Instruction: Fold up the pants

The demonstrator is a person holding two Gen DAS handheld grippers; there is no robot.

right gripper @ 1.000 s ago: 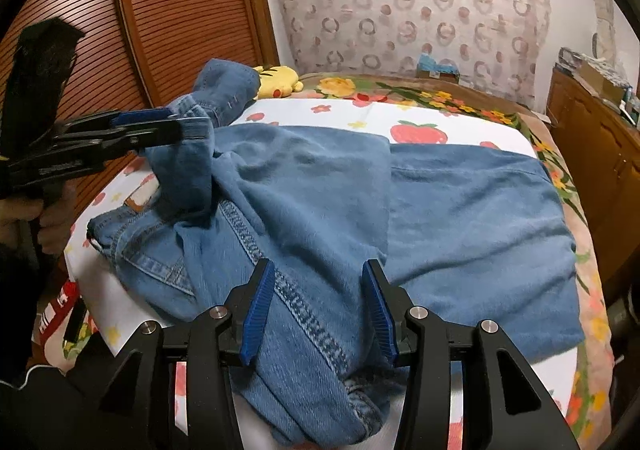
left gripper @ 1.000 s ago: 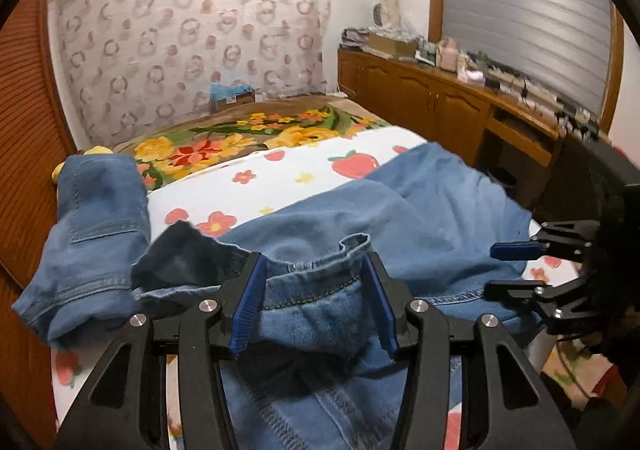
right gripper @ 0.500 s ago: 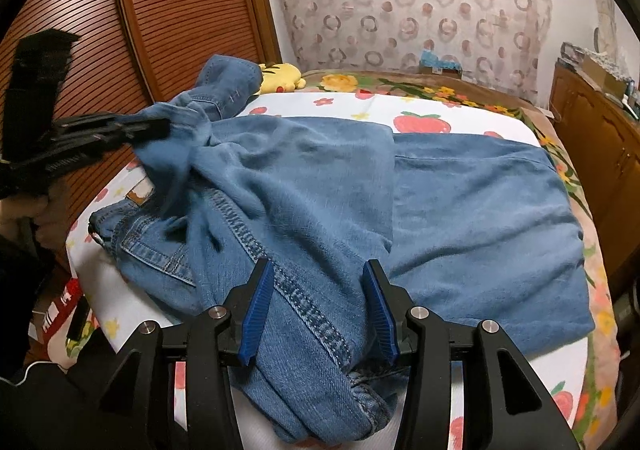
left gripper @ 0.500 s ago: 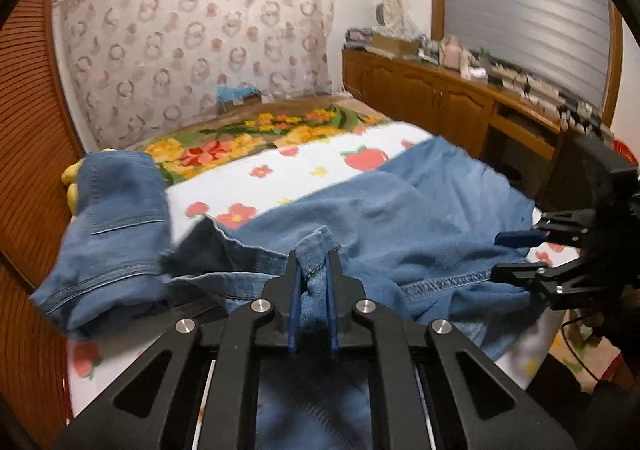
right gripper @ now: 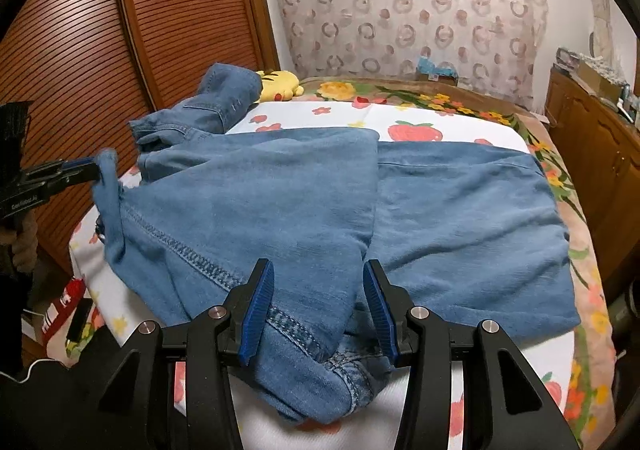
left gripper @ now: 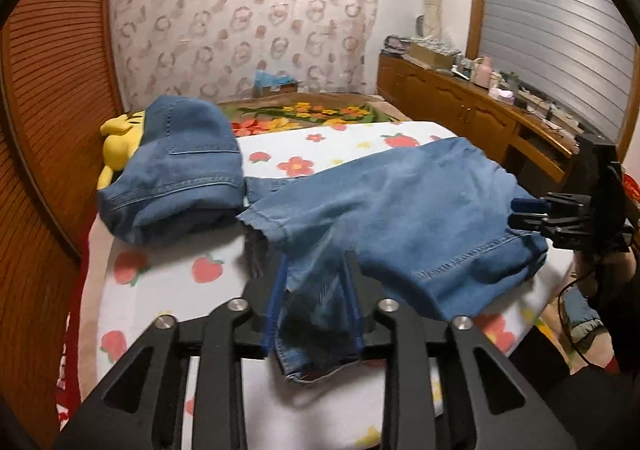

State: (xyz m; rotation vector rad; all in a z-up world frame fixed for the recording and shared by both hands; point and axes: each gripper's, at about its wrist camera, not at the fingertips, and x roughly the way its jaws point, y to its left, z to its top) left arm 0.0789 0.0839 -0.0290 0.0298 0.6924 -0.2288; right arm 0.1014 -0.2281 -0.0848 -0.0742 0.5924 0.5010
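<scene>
Blue denim pants lie spread on the bed, also seen in the left wrist view. My left gripper stands with its jaws parted around a fold of denim at the pants' edge; in the right wrist view the cloth hangs from its tips at the left. My right gripper is open, its blue pads on either side of the pants' near seam, not pinching. In the left wrist view it sits at the pants' right edge.
A second folded pair of jeans and a yellow plush toy lie at the bed's far left. A wooden louvred wardrobe stands left of the bed, a wooden cabinet right. The sheet has fruit and flower prints.
My left gripper shut on the denim edge, pulled it left and back, and its jaws now stand wider. The pants lie flatter. The right gripper stayed open.
</scene>
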